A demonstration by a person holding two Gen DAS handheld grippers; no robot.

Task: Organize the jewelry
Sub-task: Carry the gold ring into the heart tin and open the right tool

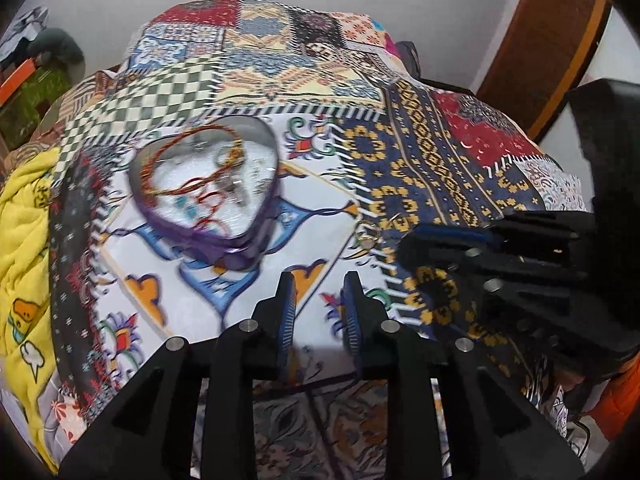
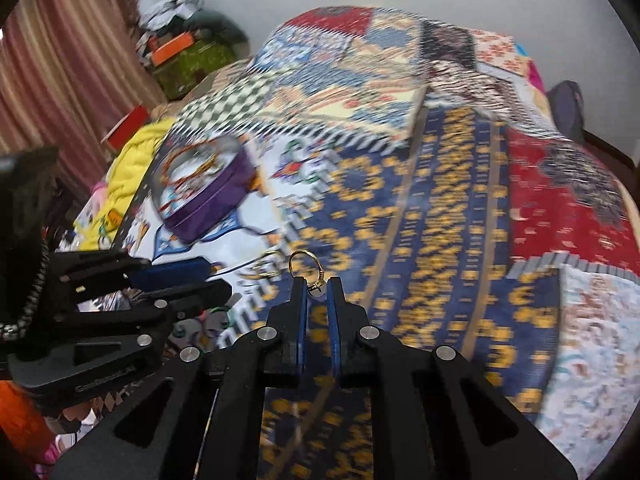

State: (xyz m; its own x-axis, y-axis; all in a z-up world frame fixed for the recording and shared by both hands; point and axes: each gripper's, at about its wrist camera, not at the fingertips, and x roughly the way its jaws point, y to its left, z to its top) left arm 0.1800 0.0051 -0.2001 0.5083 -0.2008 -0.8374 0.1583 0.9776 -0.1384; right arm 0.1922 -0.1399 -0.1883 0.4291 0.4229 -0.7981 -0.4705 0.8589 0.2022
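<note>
A heart-shaped purple tin [image 1: 208, 184] lies on the patterned bedspread [image 1: 320, 176] with red-gold bangles and small jewelry inside; it also shows in the right wrist view [image 2: 204, 192]. My right gripper [image 2: 318, 284] is shut on a gold ring [image 2: 306, 266], held above the blue-and-yellow patch. A second gold ring [image 2: 266, 266] lies on the cloth just left of it, and it also shows in the left wrist view [image 1: 370, 232]. My left gripper [image 1: 320, 284] is open and empty, hovering near the tin's front right. The right gripper appears in the left wrist view [image 1: 404, 246].
A yellow blanket [image 1: 24, 240] lies at the bed's left edge. Boxes and clutter [image 2: 180, 52] stand by the striped curtain [image 2: 68, 64] at the far left. A wooden door frame [image 1: 548, 40] stands at the far right.
</note>
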